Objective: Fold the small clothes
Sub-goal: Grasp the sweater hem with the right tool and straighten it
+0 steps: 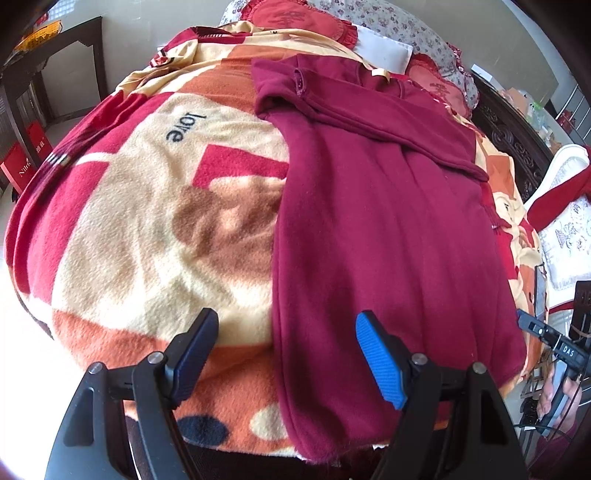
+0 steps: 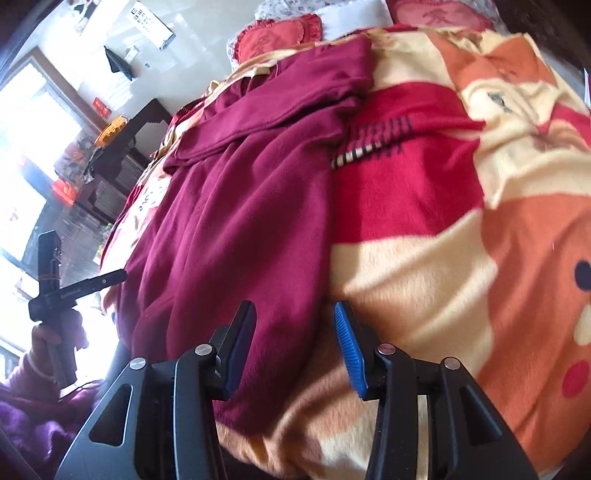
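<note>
While I am leaning in over the near edge of the bed (image 1: 517, 147), I am weighing up the one maroon garment (image 1: 388, 221) that is lying lengthwise on the patterned fleece blanket (image 1: 147, 221), its hem hanging just over the near edge of the blanket and its collar end lying at the far side, nearer the pillows. A sleeve (image 1: 369, 114) is already lying folded across its upper part. I am judging it to be soft, thick knit cloth: light, limp, not fragile, likely to sag and drag on the fuzzy blanket rather than slide, so it is wanting a pinch at two points. The hem corners nearest me are looking like the best places to take hold, each pinched through all the layers, so that the lower half is travelling up toward the collar as one sheet. My left gripper (image 1: 288, 354) is hovering with its jaws wide apart over the garment's left edge near the hem, nothing between them being pressed. My right gripper (image 2: 295, 347) is hanging over the garment's right edge near the hem, its jaws standing narrower yet apart, cloth lying under them but not clamped. Counting: one garment, one blanket, two grippers, and three red embroidered cushions (image 1: 291, 14) beyond the garment's collar end.
</note>
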